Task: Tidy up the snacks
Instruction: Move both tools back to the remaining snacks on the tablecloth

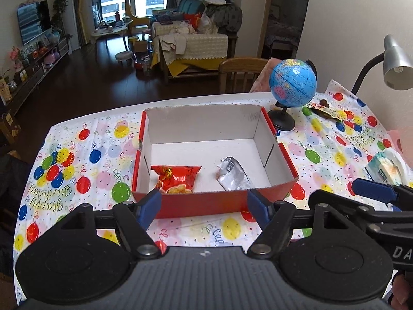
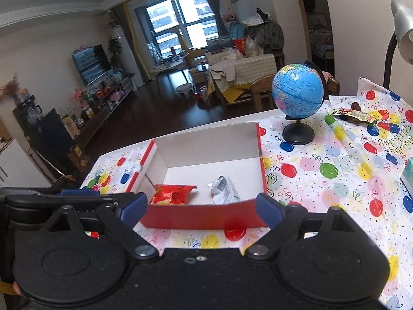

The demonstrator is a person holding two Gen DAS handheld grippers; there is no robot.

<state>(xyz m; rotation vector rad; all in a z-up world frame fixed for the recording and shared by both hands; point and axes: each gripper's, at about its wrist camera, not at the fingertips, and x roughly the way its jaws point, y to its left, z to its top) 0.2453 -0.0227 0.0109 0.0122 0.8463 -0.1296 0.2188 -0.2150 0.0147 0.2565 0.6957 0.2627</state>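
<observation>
Red box point(image 1: 201, 204), silver packet point(image 1: 233, 177), balloon-patterned cloth point(image 1: 77, 160).

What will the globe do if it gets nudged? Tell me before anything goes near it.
The globe sits high on a thin stem over a small round black base, so it probably tips easily. Its ball likely spins, giving a poor grip. It looks hollow and light.

A box point(image 1: 214, 204) is sitting on the table's cloth point(image 1: 85, 160), holding two snack packets: one point(image 1: 176, 179) at its near left, another point(image 1: 233, 174) to the right. A globe point(image 1: 293, 84) is standing beyond the box's far right corner, with a further packet point(image 1: 326, 111) lying right of it.
</observation>
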